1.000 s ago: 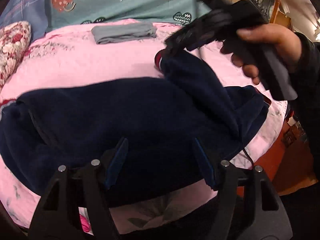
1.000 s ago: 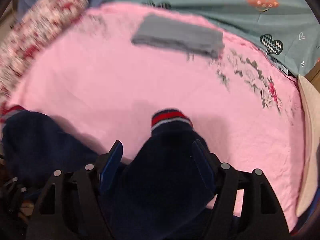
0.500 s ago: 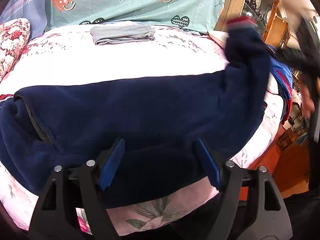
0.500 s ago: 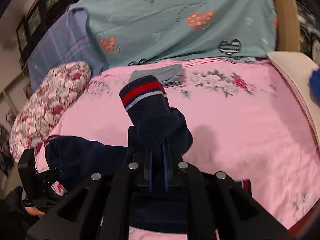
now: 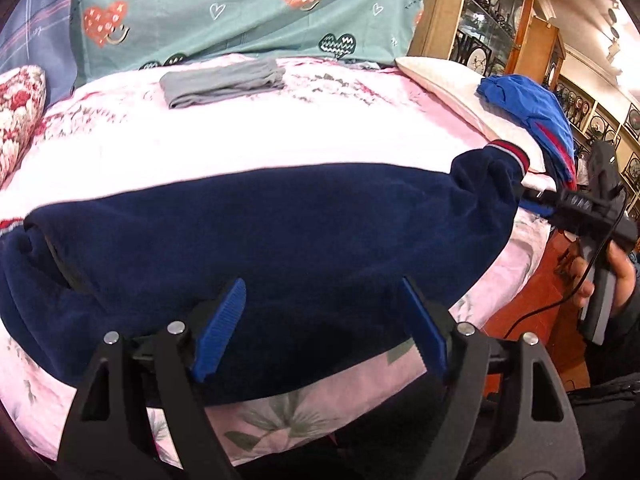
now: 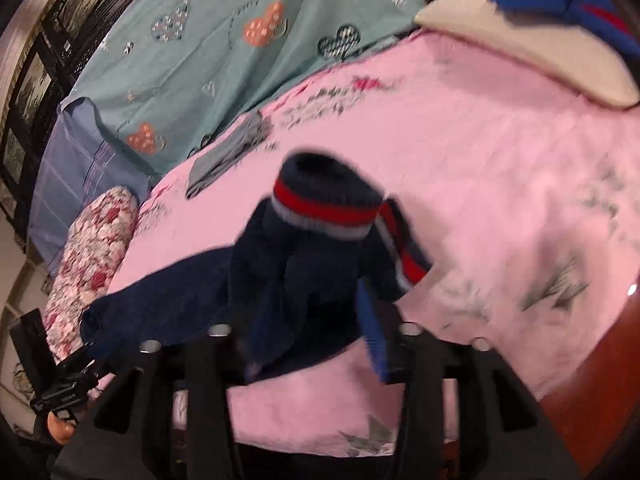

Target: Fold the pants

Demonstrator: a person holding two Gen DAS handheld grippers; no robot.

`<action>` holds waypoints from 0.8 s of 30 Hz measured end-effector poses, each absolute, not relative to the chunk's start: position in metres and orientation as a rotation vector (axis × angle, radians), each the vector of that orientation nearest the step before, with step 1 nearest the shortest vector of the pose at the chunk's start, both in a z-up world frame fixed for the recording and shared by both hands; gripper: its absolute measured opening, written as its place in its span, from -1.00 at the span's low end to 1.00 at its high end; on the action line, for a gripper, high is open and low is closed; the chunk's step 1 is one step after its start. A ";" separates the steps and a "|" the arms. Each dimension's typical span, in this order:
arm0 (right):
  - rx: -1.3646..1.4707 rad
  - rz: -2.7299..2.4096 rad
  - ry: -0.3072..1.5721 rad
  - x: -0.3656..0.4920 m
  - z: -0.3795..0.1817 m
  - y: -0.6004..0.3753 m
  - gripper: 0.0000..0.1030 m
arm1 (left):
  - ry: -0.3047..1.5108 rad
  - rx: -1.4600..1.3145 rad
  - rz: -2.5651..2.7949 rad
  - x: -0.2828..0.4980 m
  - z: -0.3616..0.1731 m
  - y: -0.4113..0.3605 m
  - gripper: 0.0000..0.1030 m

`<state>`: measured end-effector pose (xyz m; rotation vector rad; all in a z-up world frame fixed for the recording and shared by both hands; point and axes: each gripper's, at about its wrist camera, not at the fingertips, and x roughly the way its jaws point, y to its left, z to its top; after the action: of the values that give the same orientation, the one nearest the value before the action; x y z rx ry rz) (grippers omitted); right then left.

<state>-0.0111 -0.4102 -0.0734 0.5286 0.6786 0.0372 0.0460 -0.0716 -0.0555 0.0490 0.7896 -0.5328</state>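
Navy fleece pants (image 5: 280, 232) lie stretched across the pink bedsheet (image 5: 280, 132), their red-and-white striped cuff (image 5: 508, 150) at the right end. My left gripper (image 5: 322, 320) hovers over the near edge of the pants, its jaws opening, with blue pads either side of the cloth and not pressing it. In the right wrist view the same cuff (image 6: 324, 208) bunches up between the fingers of my right gripper (image 6: 314, 332). Its jaws are opening, one blue pad (image 6: 372, 332) shows and the other is hidden by cloth. From the left wrist view, the right gripper (image 5: 528, 196) sits at the cuff end, held by a hand (image 5: 616, 280).
A folded grey garment (image 5: 222, 82) lies at the back of the bed. A blue garment (image 5: 524, 108) rests on a cream pillow (image 5: 440, 76) at the right. A floral pillow (image 5: 20, 112) is at the left. The bed's wooden edge (image 6: 592, 380) and display cabinets (image 5: 480, 28) stand beyond.
The right gripper shut on the cuffed leg, carried it from the middle of the bed out to the right end, and now stands with jaws apart. The left gripper widened a little.
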 end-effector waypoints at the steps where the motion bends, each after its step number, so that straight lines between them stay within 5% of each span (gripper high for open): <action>1: 0.512 0.009 0.650 -0.014 -0.064 -0.413 0.33 | 0.785 0.050 -0.538 0.046 -0.054 -0.075 0.55; 3: 0.485 -0.030 0.621 -0.012 -0.049 -0.418 0.49 | 0.778 0.064 -0.556 0.044 -0.052 -0.086 0.57; 7: 0.335 -0.089 0.630 0.009 -0.035 -0.411 0.40 | 0.797 0.140 -0.590 0.045 -0.063 -0.114 0.58; 8: 0.271 -0.101 0.644 0.016 -0.037 -0.406 0.05 | 0.826 0.149 -0.595 0.046 -0.070 -0.120 0.58; 9: 0.222 -0.094 0.690 0.023 -0.044 -0.404 -0.67 | 0.852 0.164 -0.591 0.047 -0.076 -0.123 0.58; 10: 0.197 -0.097 0.737 0.027 -0.054 -0.405 -0.73 | 0.860 0.177 -0.585 0.047 -0.080 -0.125 0.58; 18: 0.268 -0.164 0.861 0.012 -0.099 -0.444 -0.86 | 0.858 0.186 -0.586 0.044 -0.082 -0.122 0.59; 24: 0.250 -0.077 0.625 -0.007 -0.022 -0.419 -0.64 | 0.728 0.129 -0.614 0.035 -0.042 -0.116 0.72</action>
<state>-0.0066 -0.4192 -0.0219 0.2504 0.6252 -0.0774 0.0354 -0.1164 -0.0421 0.1294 0.7283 -0.6138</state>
